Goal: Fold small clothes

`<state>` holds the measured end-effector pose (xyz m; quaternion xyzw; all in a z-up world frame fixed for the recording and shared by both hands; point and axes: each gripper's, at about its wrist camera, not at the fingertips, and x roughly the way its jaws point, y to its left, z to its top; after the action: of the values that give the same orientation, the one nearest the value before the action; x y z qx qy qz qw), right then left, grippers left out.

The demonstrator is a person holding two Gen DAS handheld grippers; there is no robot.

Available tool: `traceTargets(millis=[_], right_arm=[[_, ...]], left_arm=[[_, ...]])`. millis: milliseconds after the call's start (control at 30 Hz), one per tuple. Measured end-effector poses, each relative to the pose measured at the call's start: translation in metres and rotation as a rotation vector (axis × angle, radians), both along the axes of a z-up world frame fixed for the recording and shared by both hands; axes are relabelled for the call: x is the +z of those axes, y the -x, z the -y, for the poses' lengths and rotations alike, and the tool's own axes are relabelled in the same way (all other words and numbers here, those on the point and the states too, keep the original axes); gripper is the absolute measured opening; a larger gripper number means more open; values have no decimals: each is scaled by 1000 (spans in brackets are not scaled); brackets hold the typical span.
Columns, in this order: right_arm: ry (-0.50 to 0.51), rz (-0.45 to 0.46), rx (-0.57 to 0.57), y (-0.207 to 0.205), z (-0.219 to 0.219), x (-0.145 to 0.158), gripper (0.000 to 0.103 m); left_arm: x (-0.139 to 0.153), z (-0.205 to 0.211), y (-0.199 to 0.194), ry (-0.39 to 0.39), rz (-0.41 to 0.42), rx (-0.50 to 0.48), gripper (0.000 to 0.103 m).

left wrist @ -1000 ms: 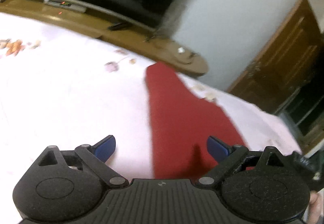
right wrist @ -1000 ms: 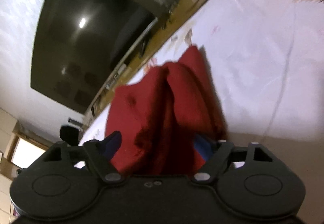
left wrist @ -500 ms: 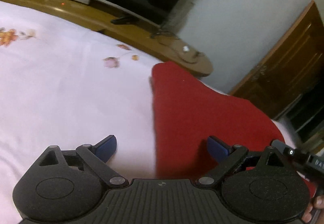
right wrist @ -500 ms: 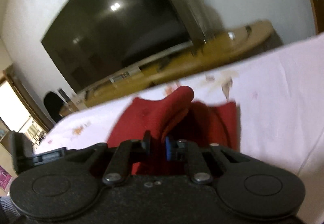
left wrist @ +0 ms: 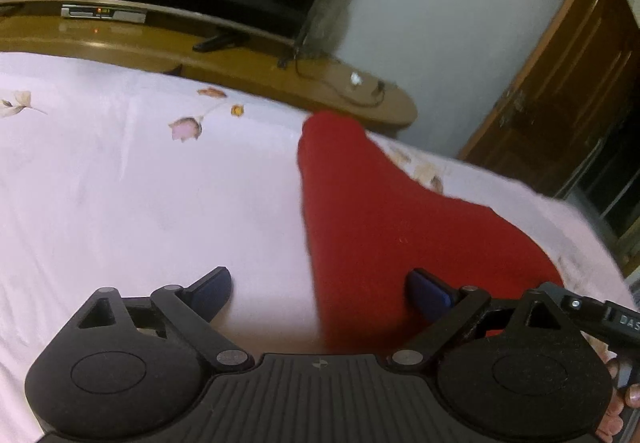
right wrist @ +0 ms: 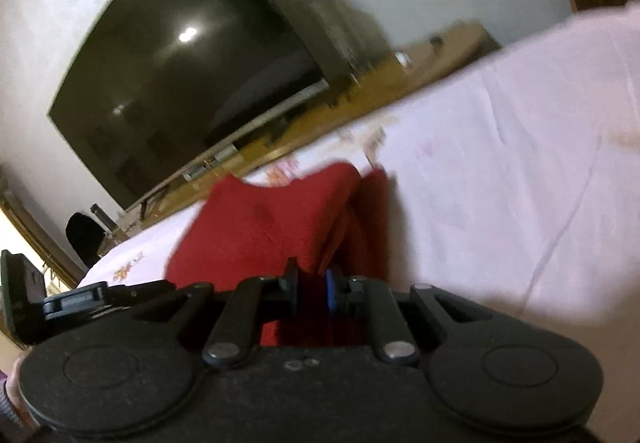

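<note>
A small red garment (left wrist: pixel 384 219) lies on the pale pink flowered bedsheet (left wrist: pixel 120 203). In the left wrist view my left gripper (left wrist: pixel 320 289) is open, its blue pads wide apart, low over the sheet at the garment's near left edge. In the right wrist view my right gripper (right wrist: pixel 312 287) is shut on a raised fold of the red garment (right wrist: pixel 272 227), which bunches up in front of the jaws. The other gripper's body shows at the left edge there.
A wooden TV bench (left wrist: pixel 240 63) with a set-top box and a large dark TV (right wrist: pixel 180 83) runs along the far side of the bed. A brown wooden door (left wrist: pixel 560 83) stands at the right. The sheet (right wrist: pixel 520 163) stretches to the right of the garment.
My right gripper closed on the red garment's edge and holds it lifted. The garment spread wider in the left view. My left gripper stayed open and shifted slightly.
</note>
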<state>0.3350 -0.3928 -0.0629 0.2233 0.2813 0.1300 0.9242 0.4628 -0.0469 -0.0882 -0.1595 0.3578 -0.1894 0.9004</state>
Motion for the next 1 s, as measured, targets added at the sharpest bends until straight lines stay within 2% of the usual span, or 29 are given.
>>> traceTargets(millis=[67, 100, 167, 200, 233, 267, 333, 400, 533, 600, 633, 700, 733, 800, 833, 900, 1000], right_arm=[[28, 46, -4, 5, -1, 10, 13], [38, 31, -14, 2, 1, 8, 13], [48, -71, -6, -8, 3, -10, 14], [38, -90, 6, -17, 4, -17, 15], [12, -84, 13, -17, 9, -16, 19], [-15, -68, 3, -17, 14, -11, 29], [-61, -17, -36, -20, 26, 1, 38], [-114, -21, -52, -36, 36, 4, 39], [-111, -117, -27, -79, 30, -11, 39], [-89, -102, -39, -82, 21, -14, 26], [-51, -48, -48, -79, 16, -9, 9], [97, 73, -84, -66, 2, 6, 9], [167, 106, -96, -65, -6, 8, 8], [253, 38, -114, -73, -12, -5, 8], [266, -27, -108, -80, -12, -15, 9], [244, -50, -108, -80, -9, -19, 10], [167, -46, -135, -66, -1, 1, 31]], left_arm=[[-6, 3, -7, -28, -31, -10, 95], [-11, 7, -11, -49, -48, -16, 95], [-12, 10, -12, -67, -41, -23, 95], [-10, 10, -13, -71, -42, -26, 95], [-7, 9, -12, -70, -35, -28, 95], [-5, 8, -12, -66, -16, -32, 95], [-4, 8, -14, -65, -5, -41, 95], [-7, 11, -19, -77, -24, -41, 95], [-8, 17, -24, -85, -44, -42, 95], [-5, 18, -27, -96, -56, -45, 95], [-4, 19, -28, -104, -57, -45, 95], [-2, 24, -32, -124, -61, -50, 95], [-1, 29, -34, -140, -63, -54, 95], [0, 36, -37, -159, -69, -61, 97], [0, 38, -37, -172, -69, -60, 100], [0, 38, -35, -187, -64, -56, 102], [8, 26, -21, -158, -32, -56, 102]])
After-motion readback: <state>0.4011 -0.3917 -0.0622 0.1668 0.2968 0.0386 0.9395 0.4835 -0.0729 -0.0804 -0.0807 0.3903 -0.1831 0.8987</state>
